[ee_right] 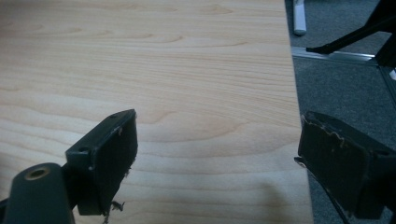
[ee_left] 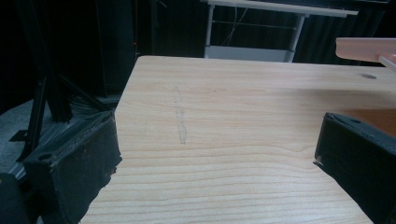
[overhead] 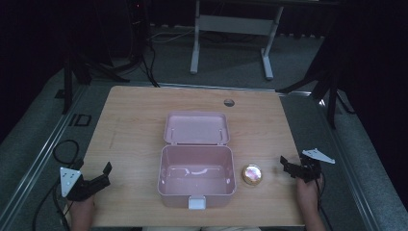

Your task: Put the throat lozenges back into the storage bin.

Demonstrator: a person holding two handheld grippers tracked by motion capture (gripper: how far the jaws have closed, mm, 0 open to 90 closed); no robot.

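My left gripper (overhead: 98, 178) and right gripper (overhead: 293, 168) both rest near the surface's (overhead: 134, 120) near edge, left one by the near-left corner, right one by the near-right corner. Jaws on both stand wide apart with nothing between them; in each gripper view I see bare wood grain in the gap.

Pink box (overhead: 196, 180) sits at the middle of the near edge, lid (overhead: 196, 127) swung fully back toward the far edge, latch tab (overhead: 197, 202) facing me. Interior looks empty.

Small round golden object (overhead: 252, 174) lies just beside the box's right wall, apart from it, between box and right gripper. It sits to the left of my right jaws and outside their gap; well apart from the left jaws, with the box in between.

Risks, as I judge them:
- Object is low, rounded and shiny; jaws closing off-centre could squirt it out toward the near edge.
- Approaching from the right could push it against the box wall and shift the light box.
- Box rim could catch a jaw on lowering.
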